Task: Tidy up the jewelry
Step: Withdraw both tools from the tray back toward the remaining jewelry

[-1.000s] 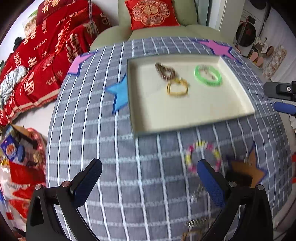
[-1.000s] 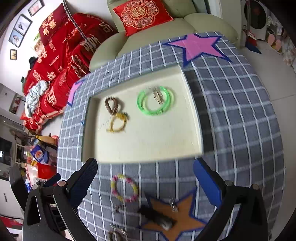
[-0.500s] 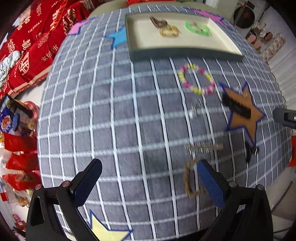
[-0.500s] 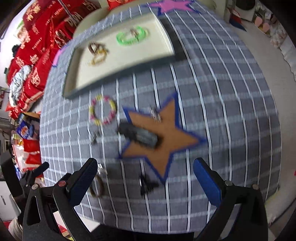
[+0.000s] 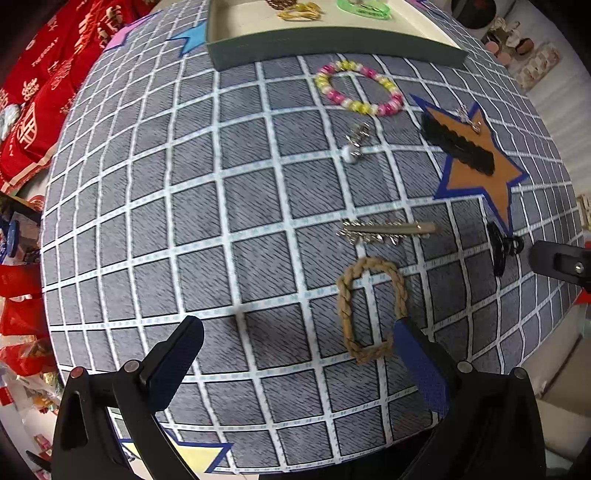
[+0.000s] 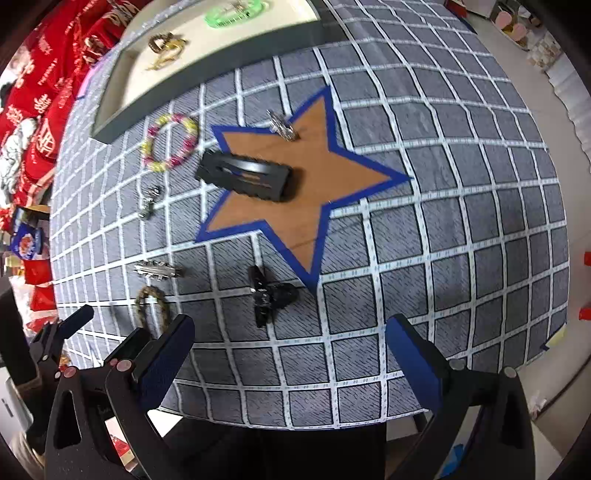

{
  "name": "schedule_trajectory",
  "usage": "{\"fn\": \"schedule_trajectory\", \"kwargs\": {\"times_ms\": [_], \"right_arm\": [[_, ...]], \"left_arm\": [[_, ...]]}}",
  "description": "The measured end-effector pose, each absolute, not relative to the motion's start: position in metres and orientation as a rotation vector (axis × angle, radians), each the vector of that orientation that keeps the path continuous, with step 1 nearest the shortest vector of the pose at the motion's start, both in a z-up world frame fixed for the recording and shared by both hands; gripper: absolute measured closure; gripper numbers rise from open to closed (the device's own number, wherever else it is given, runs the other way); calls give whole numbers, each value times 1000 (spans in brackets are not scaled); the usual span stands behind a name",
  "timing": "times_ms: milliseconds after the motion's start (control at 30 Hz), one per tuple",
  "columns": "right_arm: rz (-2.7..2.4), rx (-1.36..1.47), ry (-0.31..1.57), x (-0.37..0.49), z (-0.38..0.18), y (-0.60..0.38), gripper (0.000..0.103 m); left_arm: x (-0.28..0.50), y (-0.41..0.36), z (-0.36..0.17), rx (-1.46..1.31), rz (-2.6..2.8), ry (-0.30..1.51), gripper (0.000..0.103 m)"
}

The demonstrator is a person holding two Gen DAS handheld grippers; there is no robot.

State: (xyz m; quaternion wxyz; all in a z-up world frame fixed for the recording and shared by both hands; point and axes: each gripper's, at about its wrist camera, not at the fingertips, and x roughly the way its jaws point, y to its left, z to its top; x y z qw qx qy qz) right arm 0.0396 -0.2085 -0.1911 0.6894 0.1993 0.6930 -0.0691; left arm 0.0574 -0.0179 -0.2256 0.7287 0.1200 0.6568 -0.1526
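My left gripper (image 5: pixel 295 363) is open just above the checked cloth, its right finger beside a tan braided bracelet (image 5: pixel 371 308). Beyond lie a silver hair clip (image 5: pixel 384 230), a pearl earring (image 5: pixel 354 146) and a pink-yellow bead bracelet (image 5: pixel 356 92). My right gripper (image 6: pixel 290 358) is open and empty, with a small black claw clip (image 6: pixel 267 293) just ahead. A long black hair clip (image 6: pixel 245 175) lies on the orange star (image 6: pixel 314 184). The cream tray (image 6: pixel 122 74) holds a green bangle (image 6: pixel 236 13), a gold bracelet and a brown bead bracelet.
The round table drops off close behind both grippers. Red bedding (image 5: pixel 40 88) lies beyond the left edge and bags sit on the floor there. A silver brooch (image 6: pixel 282 125) rests at the star's upper tip. The left gripper (image 6: pixel 70 325) shows at the right view's left.
Both grippers have pulled back from the tray and dropped low toward the near part of the table. The braided bracelet and black claw clip now lie close in front of them.
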Motion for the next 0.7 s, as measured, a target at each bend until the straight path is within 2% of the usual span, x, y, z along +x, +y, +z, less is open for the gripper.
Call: {"fn": "schedule_trajectory", "kwargs": {"times_ms": [233,467,500,533,667,700], "right_arm": [[-168,443,1564,35,-197,-216,0],[-161,430,1566,43,-205,-212,0],[-158,429,1564,44,-205,-213,2],[-157,428,1564,44,-206,-210,7],[-152,427,1567,45,-211,-206,14],[-152,422,1566,45,-212,-206,20]], "left_arm": [[49,-20,-221,265,-351,1439,0],[44,-58,-240,289,-344,1433,0],[44,-59,-241,292,-345,1432,6],[43,-63,-244,299,-346,1442,6],[43,-69,-255,307,-352,1436,6],[44,-67,-256,307,-354,1436,6]]}}
